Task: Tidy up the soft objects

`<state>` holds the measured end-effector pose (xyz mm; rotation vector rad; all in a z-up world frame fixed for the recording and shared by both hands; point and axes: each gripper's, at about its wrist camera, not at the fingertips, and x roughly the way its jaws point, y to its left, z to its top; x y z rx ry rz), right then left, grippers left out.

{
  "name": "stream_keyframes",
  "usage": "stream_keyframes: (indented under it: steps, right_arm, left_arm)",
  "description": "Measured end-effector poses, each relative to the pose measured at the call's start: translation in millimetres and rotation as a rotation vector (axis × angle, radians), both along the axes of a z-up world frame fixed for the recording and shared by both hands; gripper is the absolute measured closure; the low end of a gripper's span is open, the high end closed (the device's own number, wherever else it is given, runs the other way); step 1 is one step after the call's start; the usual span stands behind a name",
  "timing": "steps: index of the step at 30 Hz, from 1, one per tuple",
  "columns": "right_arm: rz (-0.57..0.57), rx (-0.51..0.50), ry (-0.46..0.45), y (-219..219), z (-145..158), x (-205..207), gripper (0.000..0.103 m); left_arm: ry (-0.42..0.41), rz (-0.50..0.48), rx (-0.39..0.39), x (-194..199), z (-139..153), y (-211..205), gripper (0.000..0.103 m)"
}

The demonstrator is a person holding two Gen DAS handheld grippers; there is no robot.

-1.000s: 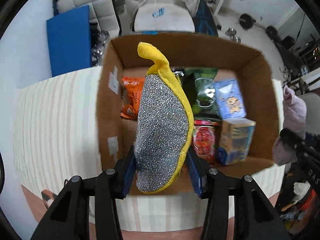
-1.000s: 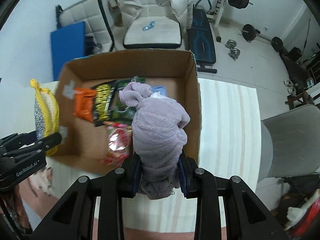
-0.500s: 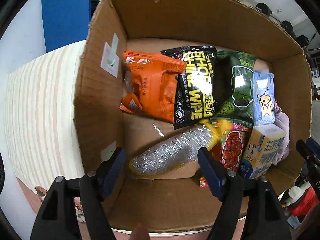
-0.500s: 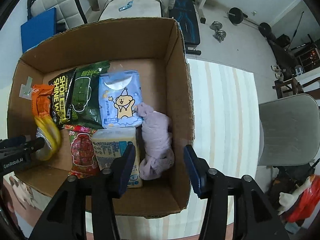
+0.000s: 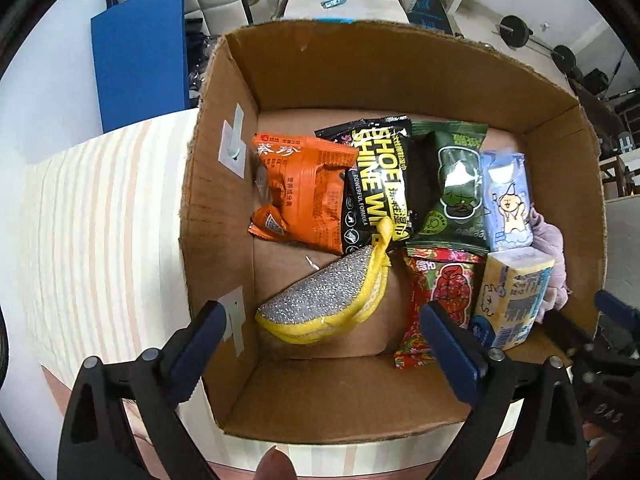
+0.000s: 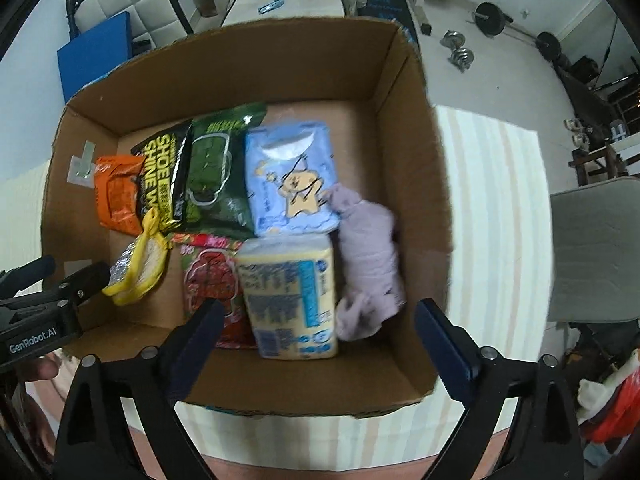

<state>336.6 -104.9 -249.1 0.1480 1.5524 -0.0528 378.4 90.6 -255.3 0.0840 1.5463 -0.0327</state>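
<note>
In the cardboard box on the striped table we count an orange packet, a black shoe-wipe pack, a green pouch, a blue tissue pack, a red sweets bag and a yellow tissue pack. The silver-and-yellow scrubber lies on the box floor under our left gripper, whose jaws are opening and hold nothing. The lilac cloth lies against the right wall, free of our right gripper, also opening, empty.

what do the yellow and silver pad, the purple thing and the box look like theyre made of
Pad: glittery metallic mesh face with a yellow cloth rim and loop, probably a scrubber. Purple thing: soft, crumpled knit or fleece fabric, matte. Box: plain brown corrugated cardboard, with raw ragged edges and a dull finish.
</note>
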Motion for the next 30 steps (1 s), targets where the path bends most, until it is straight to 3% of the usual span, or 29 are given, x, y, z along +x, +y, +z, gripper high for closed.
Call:
stream_keyframes:
  steps: [2,7,13,23,30]
  right_arm:
    - [-0.003,0.002,0.002,1.7,-1.3,-4.7,0.000]
    - [-0.008,0.021,0.003,1.5,-1.3,-14.2,0.000]
    - [0.000,0.039,-0.042,-0.1,21.9,-27.4,0.000]
    - [0.026,0.038,-0.232,-8.3,118.6,-94.7,0.000]
    - [0.001,0.075,-0.336,-23.3,190.6,-165.3,0.000]
  left_arm:
    - [-0.003,0.002,0.005,-4.7,6.5,-2.3,0.003]
    - [-0.022,0.006,0.013,-28.2,20.5,-7.3,0.003]
    - [-0.070,0.019,-0.002,-39.5,55.4,-7.7,0.003]
    - [-0.233,0.033,-0.054,-113.8,149.0,-27.4,0.003]
    - [-0.339,0.046,-0.027,-182.3,212.3,-32.3,0.003]
